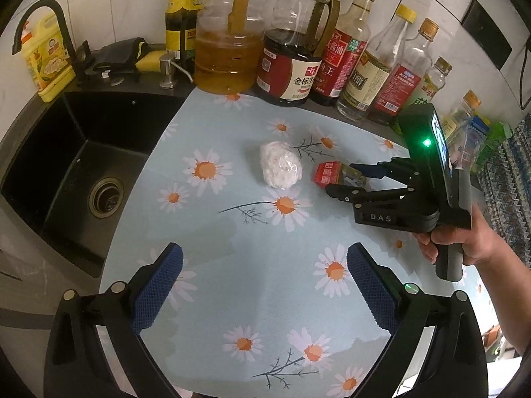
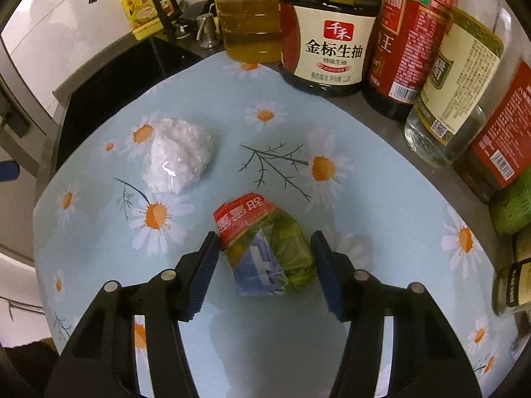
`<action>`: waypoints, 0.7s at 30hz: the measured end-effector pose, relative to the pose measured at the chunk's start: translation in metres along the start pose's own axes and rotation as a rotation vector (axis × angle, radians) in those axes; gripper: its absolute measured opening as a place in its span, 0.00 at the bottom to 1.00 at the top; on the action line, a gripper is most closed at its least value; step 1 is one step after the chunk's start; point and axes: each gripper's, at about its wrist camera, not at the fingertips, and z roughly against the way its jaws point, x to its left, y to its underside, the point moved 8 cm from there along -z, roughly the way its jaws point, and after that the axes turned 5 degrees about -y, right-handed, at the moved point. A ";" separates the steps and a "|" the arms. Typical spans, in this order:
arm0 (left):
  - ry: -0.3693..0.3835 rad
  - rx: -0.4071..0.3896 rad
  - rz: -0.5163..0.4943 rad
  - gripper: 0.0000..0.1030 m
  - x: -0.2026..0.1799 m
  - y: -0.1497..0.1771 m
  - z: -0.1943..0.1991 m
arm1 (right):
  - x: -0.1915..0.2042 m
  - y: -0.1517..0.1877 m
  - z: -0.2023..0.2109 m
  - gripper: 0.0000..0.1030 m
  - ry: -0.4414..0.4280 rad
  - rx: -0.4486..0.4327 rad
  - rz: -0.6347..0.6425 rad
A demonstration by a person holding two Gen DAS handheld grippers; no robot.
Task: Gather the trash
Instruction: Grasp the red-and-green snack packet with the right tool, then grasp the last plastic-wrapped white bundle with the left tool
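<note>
A crumpled white plastic-wrapped wad (image 1: 280,165) (image 2: 177,154) lies on the daisy-print cloth (image 1: 265,265). A red, green and blue snack wrapper (image 2: 265,248) (image 1: 327,171) lies to its right. My right gripper (image 2: 264,265) (image 1: 341,179) is open, its fingers on either side of the wrapper, close to it without closing on it. My left gripper (image 1: 264,265) is open and empty, held above the cloth well short of the white wad.
A black sink (image 1: 66,172) with a black tap (image 1: 39,26) lies left of the cloth. A row of oil, soy sauce and vinegar bottles (image 1: 292,56) (image 2: 332,33) stands along the back wall. A yellow detergent jug (image 1: 43,59) stands behind the sink.
</note>
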 end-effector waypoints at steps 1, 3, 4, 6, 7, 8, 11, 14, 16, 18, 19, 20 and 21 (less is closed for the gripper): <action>-0.003 0.001 -0.001 0.93 -0.001 -0.001 0.000 | 0.000 0.001 0.001 0.55 -0.004 0.001 -0.002; 0.006 -0.004 -0.001 0.93 -0.004 -0.002 0.003 | 0.000 0.002 0.002 0.55 -0.011 -0.003 -0.006; 0.007 -0.009 -0.004 0.93 -0.006 -0.003 0.004 | 0.001 0.003 0.003 0.55 -0.016 -0.004 -0.008; 0.003 -0.013 -0.007 0.93 -0.008 -0.005 0.004 | 0.001 0.005 0.006 0.55 -0.019 -0.009 -0.010; 0.002 -0.014 -0.007 0.93 -0.008 -0.006 0.004 | 0.002 0.006 0.010 0.55 -0.020 -0.015 -0.011; 0.004 -0.019 -0.004 0.93 -0.009 -0.007 0.005 | 0.003 0.007 0.015 0.55 -0.021 -0.024 -0.012; 0.012 -0.024 -0.006 0.93 -0.011 -0.011 0.003 | 0.006 0.010 0.029 0.55 -0.031 -0.051 -0.018; 0.008 -0.019 -0.018 0.93 -0.014 -0.015 -0.003 | 0.010 0.017 0.048 0.55 -0.048 -0.086 -0.039; 0.003 -0.016 -0.028 0.93 -0.015 -0.020 -0.007 | 0.013 0.023 0.059 0.55 -0.059 -0.105 -0.051; 0.008 -0.015 -0.032 0.93 -0.017 -0.024 -0.012 | 0.016 0.031 0.071 0.55 -0.068 -0.125 -0.063; 0.008 -0.008 -0.035 0.93 -0.019 -0.027 -0.016 | 0.017 0.034 0.075 0.55 -0.072 -0.133 -0.072; 0.004 0.002 -0.041 0.93 -0.021 -0.029 -0.019 | 0.018 0.036 0.079 0.55 -0.076 -0.139 -0.079; 0.000 0.007 -0.053 0.93 -0.023 -0.031 -0.022 | 0.019 0.042 0.086 0.55 -0.078 -0.151 -0.087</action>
